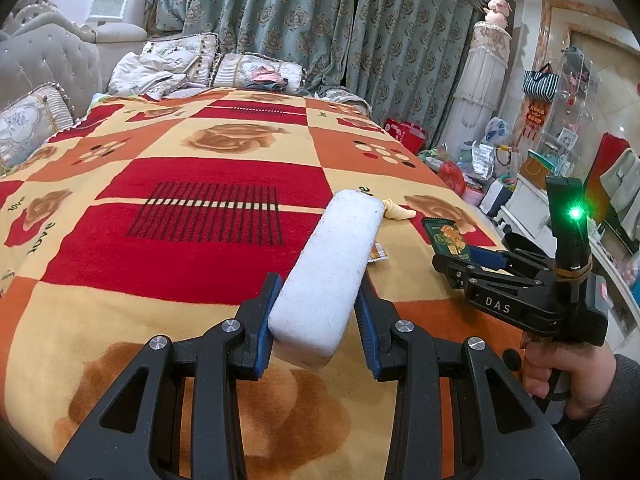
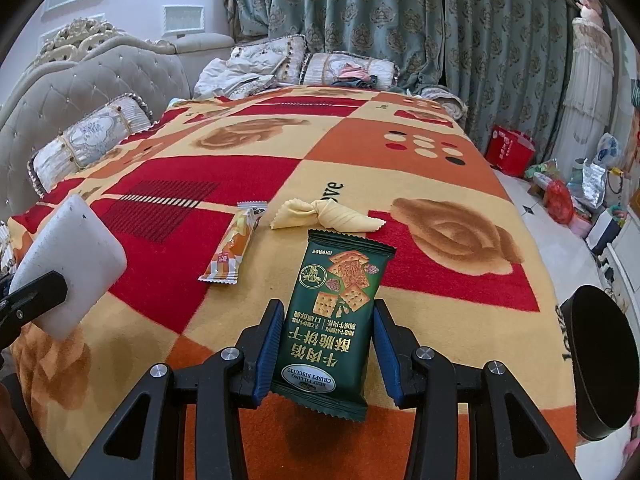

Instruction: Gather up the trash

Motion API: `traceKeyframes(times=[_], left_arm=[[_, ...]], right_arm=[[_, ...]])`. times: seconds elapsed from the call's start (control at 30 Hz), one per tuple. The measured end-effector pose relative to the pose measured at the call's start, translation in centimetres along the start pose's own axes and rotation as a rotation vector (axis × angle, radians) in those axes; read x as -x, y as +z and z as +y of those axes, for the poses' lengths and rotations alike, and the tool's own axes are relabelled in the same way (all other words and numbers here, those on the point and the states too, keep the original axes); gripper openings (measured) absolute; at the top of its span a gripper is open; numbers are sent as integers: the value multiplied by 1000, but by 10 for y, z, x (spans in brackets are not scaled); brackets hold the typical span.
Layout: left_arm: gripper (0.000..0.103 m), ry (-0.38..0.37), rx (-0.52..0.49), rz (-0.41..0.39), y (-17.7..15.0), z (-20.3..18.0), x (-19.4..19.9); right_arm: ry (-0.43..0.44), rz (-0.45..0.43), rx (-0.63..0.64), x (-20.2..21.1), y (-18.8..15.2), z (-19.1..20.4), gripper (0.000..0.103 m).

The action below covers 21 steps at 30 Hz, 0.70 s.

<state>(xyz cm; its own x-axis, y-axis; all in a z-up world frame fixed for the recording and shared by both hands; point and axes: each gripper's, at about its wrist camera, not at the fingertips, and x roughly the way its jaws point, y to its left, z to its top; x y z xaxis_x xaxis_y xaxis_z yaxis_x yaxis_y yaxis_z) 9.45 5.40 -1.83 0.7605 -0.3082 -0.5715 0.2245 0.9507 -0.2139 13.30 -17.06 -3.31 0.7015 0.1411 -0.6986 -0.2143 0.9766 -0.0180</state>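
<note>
White foam block (image 1: 326, 276) is clamped in the left gripper (image 1: 318, 312) jaws; a dark green biscuit packet (image 2: 334, 320) is clamped in the right gripper (image 2: 324, 354). Both are lifted above the bed. An orange snack wrapper (image 2: 232, 248) and a crumpled yellow wrapper (image 2: 326, 216) remain on the red-and-orange patterned blanket (image 2: 420, 152). No bin is visible. Teal curtains (image 2: 360, 20) hang behind.

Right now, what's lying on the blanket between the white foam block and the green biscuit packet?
An orange snack wrapper lies between the white foam block and the green biscuit packet, clearest in the right wrist view. The left wrist view shows only its corner.
</note>
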Motion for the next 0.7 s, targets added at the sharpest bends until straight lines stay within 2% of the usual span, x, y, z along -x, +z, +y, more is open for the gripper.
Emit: traceKeyframes(times=[0.47,0.7], left_arm=[[34,20,-14,3,-1,1,-1],[34,51,-32,1,-3,-4,-3]], right_arm=[[17,-13,-3,2,1,0,42],[80,-38,-28,6,0,-7,42]])
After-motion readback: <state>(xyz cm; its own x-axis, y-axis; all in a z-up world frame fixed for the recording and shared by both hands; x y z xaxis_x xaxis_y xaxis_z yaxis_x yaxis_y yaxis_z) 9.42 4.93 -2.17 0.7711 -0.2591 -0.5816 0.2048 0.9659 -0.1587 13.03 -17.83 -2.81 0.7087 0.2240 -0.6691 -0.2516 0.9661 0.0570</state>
